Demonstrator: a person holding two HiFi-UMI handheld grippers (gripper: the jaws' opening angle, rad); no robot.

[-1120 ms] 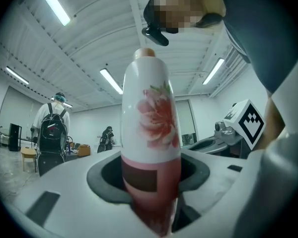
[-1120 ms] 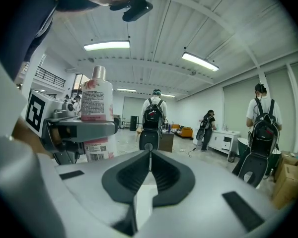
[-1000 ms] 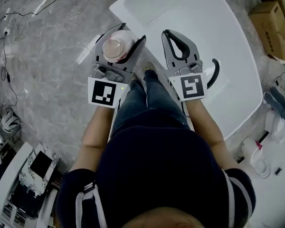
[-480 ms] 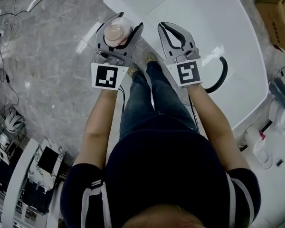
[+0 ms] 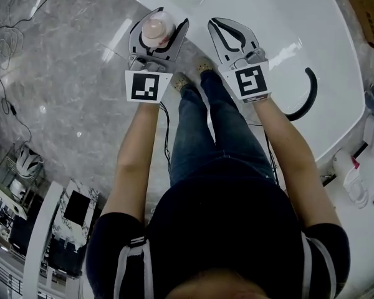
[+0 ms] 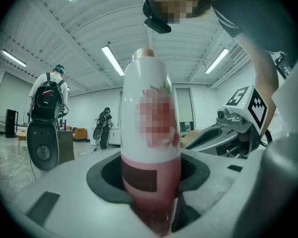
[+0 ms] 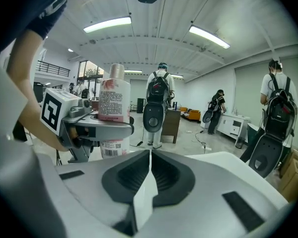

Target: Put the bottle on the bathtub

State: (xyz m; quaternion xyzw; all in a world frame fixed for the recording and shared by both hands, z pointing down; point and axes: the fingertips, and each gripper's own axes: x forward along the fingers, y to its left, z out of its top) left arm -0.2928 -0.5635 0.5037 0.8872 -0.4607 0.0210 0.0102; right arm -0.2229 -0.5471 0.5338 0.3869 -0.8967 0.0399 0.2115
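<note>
A white bottle [image 5: 157, 31] with pink contents and a pink-printed label stands upright between the jaws of my left gripper [image 5: 163, 18], which is shut on it. In the left gripper view the bottle [image 6: 150, 133] fills the middle, its lower body pinched in the dark jaw pads. My right gripper [image 5: 226, 31] hangs beside it to the right, shut and holding nothing; its jaws meet in a line [image 7: 149, 155]. From the right gripper view the bottle [image 7: 113, 103] shows at the left. The white bathtub [image 5: 287, 17] lies just beyond both grippers.
A black curved fitting [image 5: 308, 95] sits on the tub's near rim at the right. Cables [image 5: 6, 36] trail over the grey marble floor at the left. The person's jeans-clad legs [image 5: 206, 123] are below the grippers. People with backpacks [image 7: 159, 98] stand in the room.
Both grippers have sunk side by side and now sit higher in the head view, nearer the tub's corner. The bottle has stayed in the left gripper's hold.
</note>
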